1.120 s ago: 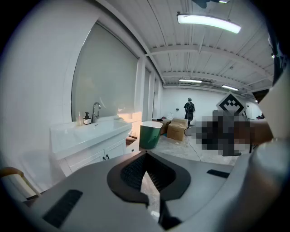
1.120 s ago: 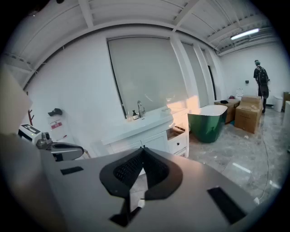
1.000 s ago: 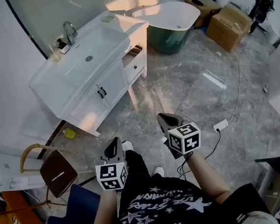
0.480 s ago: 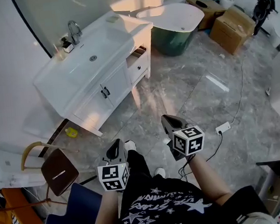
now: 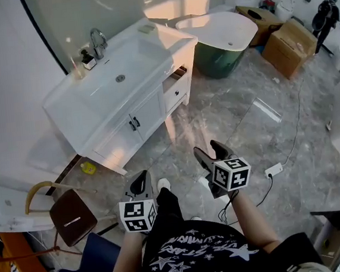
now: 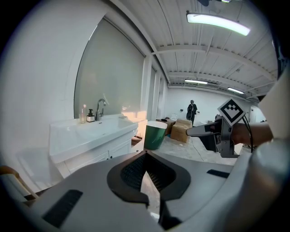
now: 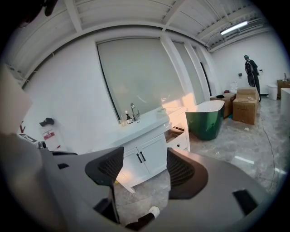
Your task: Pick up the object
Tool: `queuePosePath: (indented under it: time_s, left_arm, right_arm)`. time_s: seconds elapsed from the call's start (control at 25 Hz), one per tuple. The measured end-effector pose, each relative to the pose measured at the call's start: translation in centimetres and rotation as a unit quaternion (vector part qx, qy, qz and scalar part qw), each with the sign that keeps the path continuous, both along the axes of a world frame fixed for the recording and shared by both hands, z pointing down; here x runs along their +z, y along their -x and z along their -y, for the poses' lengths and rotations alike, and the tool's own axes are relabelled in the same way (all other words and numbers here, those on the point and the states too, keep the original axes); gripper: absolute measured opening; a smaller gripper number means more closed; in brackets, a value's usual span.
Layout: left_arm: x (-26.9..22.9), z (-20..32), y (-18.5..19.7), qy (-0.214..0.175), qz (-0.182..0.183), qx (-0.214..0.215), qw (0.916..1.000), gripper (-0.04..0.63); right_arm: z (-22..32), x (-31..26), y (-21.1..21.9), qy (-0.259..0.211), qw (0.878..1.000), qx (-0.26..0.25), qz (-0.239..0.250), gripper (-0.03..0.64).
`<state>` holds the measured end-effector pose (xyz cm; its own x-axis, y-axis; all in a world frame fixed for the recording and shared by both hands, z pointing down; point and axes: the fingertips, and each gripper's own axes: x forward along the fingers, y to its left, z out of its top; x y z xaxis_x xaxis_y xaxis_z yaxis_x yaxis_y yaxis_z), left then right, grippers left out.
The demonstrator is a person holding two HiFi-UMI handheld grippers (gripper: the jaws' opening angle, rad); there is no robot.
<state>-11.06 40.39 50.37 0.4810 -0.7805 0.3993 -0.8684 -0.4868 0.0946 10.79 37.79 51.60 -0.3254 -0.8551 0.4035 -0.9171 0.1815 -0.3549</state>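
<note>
I stand on a grey marble floor, a few steps from a white vanity with a basin, a chrome tap and a small pump bottle beside it. My left gripper is held low in front of me, shut, its pads meeting with nothing in them. To its right, my right gripper points at the vanity, and its jaws are opening with only floor visible between the pads. Both grippers are far from the vanity.
A green tub with a white rim stands right of the vanity, cardboard boxes beyond it. A brown-seated chair is at my lower left. A power strip and its cable lie on the floor at right. A person stands far off.
The right gripper's jaws have parted from shut to wide. The view has shifted slightly toward the vanity. The left gripper stays shut in the same place.
</note>
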Motion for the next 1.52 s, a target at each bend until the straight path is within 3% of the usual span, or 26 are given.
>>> queuePosePath:
  time_s: [0.28,0.48,0.72,0.96,1.24,1.52]
  left_arm:
    - [-0.2,11.4,-0.3,-0.008,-0.001,0.034,0.9994,0.015]
    - [-1.2,19.0,2.7,-0.015,-0.010,0.026,0.9995,0.014]
    - [-1.4,24.7,6.2,-0.012,-0.007,0.016,0.9998,0.014]
    - [-1.1,28.2,7.1,-0.007,-0.009,0.002,0.9999,0.014]
    - [-0.9,33.1,7.3,-0.005,0.000,-0.035,0.9994,0.014]
    - [0.0,41.1,7.0,0.010,0.018,-0.103,0.9944,0.015]
  right_arm:
    - [10.7,0.5,-0.8,0.021,0.999,0.024,-0.016,0.296]
    - [18.8,-0.5,1.6,0.017,0.999,0.025,-0.028,0.296]
    - [25.1,-1.5,3.8,0.014,0.999,0.027,-0.035,0.296]
    - [29.0,-0.9,3.5,0.025,0.998,0.021,-0.044,0.296]
    - [36.7,-0.6,3.4,0.018,0.999,-0.010,-0.045,0.295]
    - [49.3,-0.2,2.0,0.011,0.998,-0.057,-0.036,0.295]
